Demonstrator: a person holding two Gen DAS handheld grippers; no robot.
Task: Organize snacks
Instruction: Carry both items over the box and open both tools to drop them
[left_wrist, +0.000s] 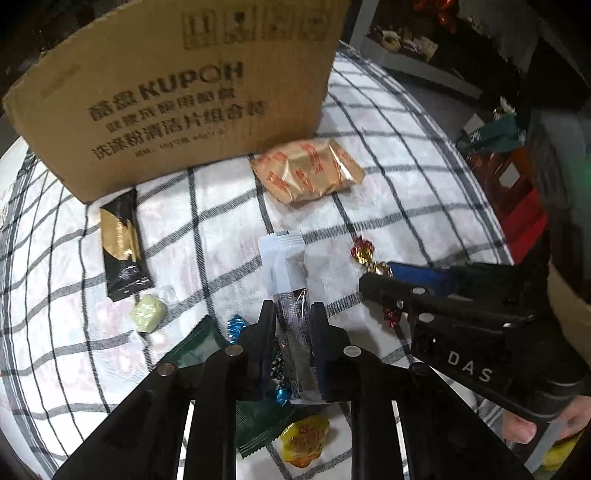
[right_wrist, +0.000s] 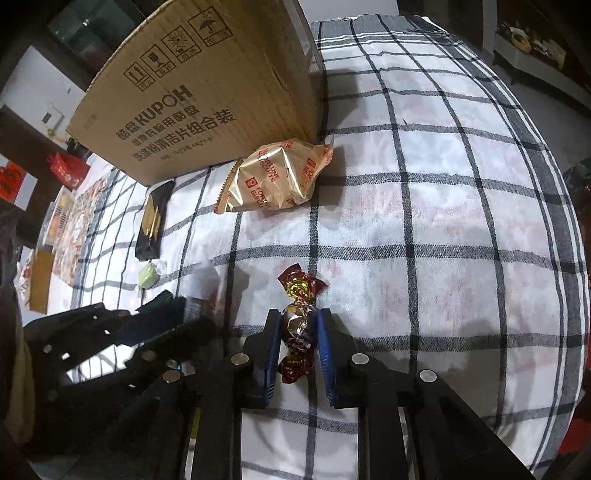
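My left gripper (left_wrist: 291, 312) is shut on a long white-and-silver sachet (left_wrist: 284, 262) whose far end lies on the checked tablecloth (left_wrist: 388, 192). In the right wrist view my right gripper (right_wrist: 299, 317) is shut on a red-and-gold foil candy (right_wrist: 298, 334), and a similar candy (right_wrist: 301, 286) lies just past its tips. The right gripper (left_wrist: 376, 282) also shows at the right of the left wrist view. The left gripper (right_wrist: 170, 308) appears blurred at the left of the right wrist view. A brown cardboard box (left_wrist: 177, 92) (right_wrist: 207, 92) stands at the back.
A gold biscuit pack (left_wrist: 306, 173) (right_wrist: 277, 177) lies by the box's corner, a black-and-gold sachet (left_wrist: 123, 243) (right_wrist: 153, 221) to its left. A pale green candy (left_wrist: 147, 314), blue candy (left_wrist: 236, 326), green packet (left_wrist: 195, 347) and yellow jelly cup (left_wrist: 304, 439) lie near me.
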